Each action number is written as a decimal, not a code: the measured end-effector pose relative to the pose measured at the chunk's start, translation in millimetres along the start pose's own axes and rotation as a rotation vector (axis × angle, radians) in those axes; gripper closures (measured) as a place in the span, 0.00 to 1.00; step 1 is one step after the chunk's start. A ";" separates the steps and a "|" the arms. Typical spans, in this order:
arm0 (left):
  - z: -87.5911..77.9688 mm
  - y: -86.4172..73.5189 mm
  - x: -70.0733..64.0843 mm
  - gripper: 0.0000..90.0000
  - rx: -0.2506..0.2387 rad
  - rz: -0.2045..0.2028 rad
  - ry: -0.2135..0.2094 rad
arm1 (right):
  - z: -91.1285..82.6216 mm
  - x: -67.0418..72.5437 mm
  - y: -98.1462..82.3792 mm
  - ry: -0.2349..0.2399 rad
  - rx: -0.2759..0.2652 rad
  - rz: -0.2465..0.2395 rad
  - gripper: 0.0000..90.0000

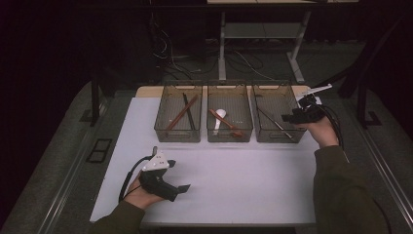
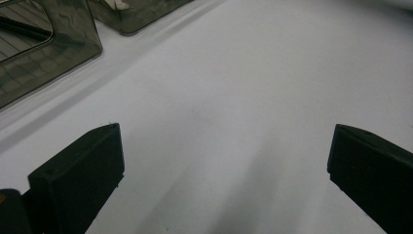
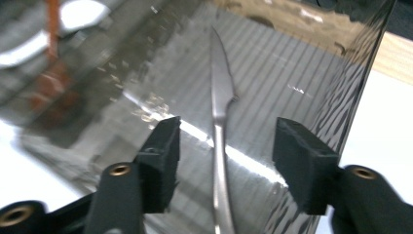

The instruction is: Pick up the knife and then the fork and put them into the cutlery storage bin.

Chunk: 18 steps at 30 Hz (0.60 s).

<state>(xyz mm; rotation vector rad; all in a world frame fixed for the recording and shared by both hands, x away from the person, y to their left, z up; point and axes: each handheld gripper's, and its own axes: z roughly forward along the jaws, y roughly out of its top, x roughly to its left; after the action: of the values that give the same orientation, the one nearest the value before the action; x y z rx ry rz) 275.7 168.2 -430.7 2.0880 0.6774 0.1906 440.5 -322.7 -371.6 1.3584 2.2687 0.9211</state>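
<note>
The table (image 1: 219, 185) is white. Three see-through bins (image 1: 230, 134) are smoky grey, with thin stripes on their floors. A shiny silver knife (image 3: 220, 112) lies in the bin near the table's right edge. The middle bin has a white spoon (image 1: 219, 117) and a red-brown one (image 1: 229, 126). Both grippers (image 1: 170, 187) are black.

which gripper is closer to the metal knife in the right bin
Right. The right gripper hangs just over the metal knife in the right bin, jaws open either side of it. The left gripper rests on the white mat, far away.
</note>
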 end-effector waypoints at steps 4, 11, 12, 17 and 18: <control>-0.7 0.9 0.4 0.00 0.009 0.004 0.012 | -20.0 9.3 -5.8 0.028 -0.094 0.003 0.33; -2.6 1.4 1.5 0.00 0.016 -0.004 0.022 | -37.6 31.1 -26.8 0.097 -0.205 0.000 0.20; -2.7 1.5 1.6 0.00 0.018 -0.004 0.022 | -38.9 35.5 -30.8 0.106 -0.222 -0.006 0.20; -3.4 1.5 1.4 0.00 0.018 -0.015 0.021 | -41.6 57.8 -53.5 0.154 -0.246 -0.038 0.16; -3.7 1.6 1.3 0.00 0.018 -0.015 0.020 | -41.6 61.9 -58.0 0.153 -0.250 -0.044 0.16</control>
<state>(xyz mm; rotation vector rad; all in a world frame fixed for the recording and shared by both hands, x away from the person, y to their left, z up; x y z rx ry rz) 276.0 170.9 -427.5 2.1002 0.7093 0.1977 348.4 -302.7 -378.2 1.1607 2.1918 1.2836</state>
